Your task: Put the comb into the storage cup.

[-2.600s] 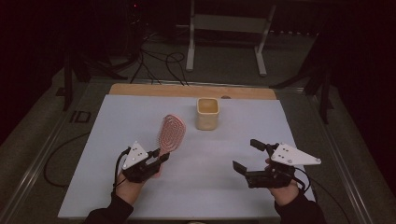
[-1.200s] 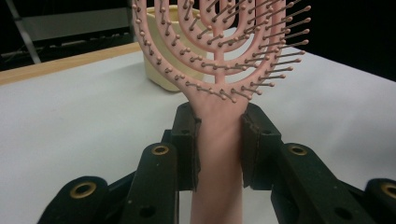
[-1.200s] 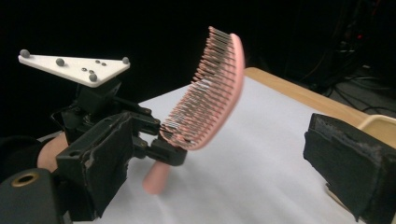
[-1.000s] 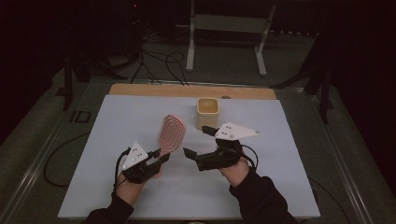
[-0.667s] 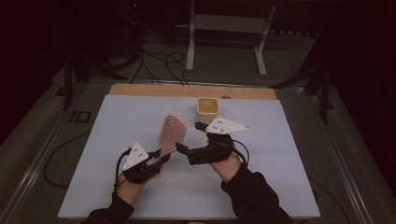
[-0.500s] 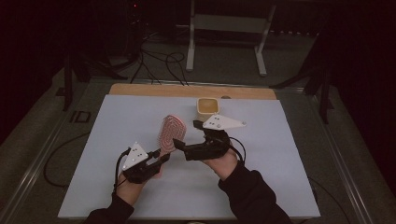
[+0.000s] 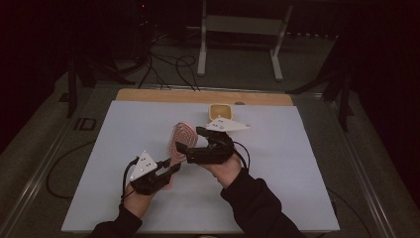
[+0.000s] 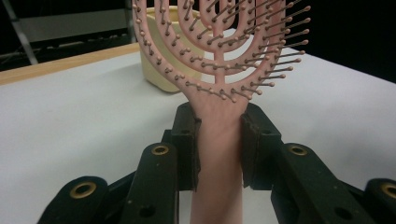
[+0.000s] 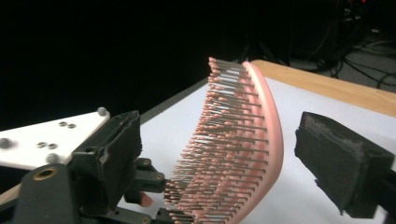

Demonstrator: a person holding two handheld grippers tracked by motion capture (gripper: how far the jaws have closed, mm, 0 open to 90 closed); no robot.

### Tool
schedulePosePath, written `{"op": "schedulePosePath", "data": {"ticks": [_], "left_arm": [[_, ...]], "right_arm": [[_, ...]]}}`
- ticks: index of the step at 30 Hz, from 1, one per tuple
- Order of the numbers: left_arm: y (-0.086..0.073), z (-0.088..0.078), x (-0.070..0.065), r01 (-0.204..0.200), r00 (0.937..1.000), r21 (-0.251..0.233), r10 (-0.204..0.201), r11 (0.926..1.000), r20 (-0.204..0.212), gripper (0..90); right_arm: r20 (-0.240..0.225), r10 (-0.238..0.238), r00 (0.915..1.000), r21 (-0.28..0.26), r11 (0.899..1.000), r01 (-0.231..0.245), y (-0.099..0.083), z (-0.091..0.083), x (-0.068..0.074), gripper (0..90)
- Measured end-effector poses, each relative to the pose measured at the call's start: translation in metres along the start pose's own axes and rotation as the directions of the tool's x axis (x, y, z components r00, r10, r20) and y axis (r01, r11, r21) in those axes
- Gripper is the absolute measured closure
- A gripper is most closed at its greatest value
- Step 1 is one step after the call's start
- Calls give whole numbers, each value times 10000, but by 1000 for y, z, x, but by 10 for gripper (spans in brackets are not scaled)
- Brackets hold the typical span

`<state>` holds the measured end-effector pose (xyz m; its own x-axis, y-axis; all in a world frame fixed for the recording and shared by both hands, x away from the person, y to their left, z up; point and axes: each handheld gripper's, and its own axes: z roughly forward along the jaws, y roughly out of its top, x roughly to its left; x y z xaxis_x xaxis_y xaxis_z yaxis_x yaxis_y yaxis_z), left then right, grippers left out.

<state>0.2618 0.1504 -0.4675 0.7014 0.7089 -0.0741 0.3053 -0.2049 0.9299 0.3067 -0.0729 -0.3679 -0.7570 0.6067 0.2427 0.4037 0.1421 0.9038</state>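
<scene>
Dim lab: cables [image 7: 168, 62], white table [image 7: 297, 163]

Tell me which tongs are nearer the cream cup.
Right. The right tongs straddle the hairbrush head just short of the cup; the left tongs grip the handle farther back.

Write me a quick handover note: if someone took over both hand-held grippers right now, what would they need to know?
Left gripper: shut on the handle of the pink hairbrush, holding it up off the white table.
Right gripper: open, one jaw on each side of the brush head; its jaws have just been closing, pads not yet touching.
Yellow cup: stands beyond the brush, near the far edge.
Done: brush lifted, right gripper brought to the head.
Left: probably close the right gripper on the head; the brush may be meant for the cup.
</scene>
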Motion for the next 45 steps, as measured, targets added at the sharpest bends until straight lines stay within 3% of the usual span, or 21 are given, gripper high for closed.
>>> {"op": "schedulePosePath", "data": {"ticks": [8,14,24,33,36,45], "left_arm": [[0,0,-1,15,10000,-117,-15,9999,41,712],[0,0,-1,58,9999,-172,-57,9998,97,712],[0,0,0,57,9996,-148,-53,9999,293,711],[-1,2,1,139,9993,-87,-136,9999,353,709],[-1,2,0,166,9990,-90,-163,9998,406,709],[1,4,0,365,9963,33,-367,9993,778,677]], "right_arm": [[9,309,9995,247,9992,-309,-3,12,1,253],[-103,514,9986,301,9982,-511,-7,17,-1,399],[-187,491,9986,472,9977,-482,-11,19,-2,560],[-563,280,9980,575,9980,-248,-11,20,-3,624],[-754,438,9962,541,9977,-398,-10,19,-4,636],[-775,30,9970,333,9994,-5,-9,16,0,643]]}}
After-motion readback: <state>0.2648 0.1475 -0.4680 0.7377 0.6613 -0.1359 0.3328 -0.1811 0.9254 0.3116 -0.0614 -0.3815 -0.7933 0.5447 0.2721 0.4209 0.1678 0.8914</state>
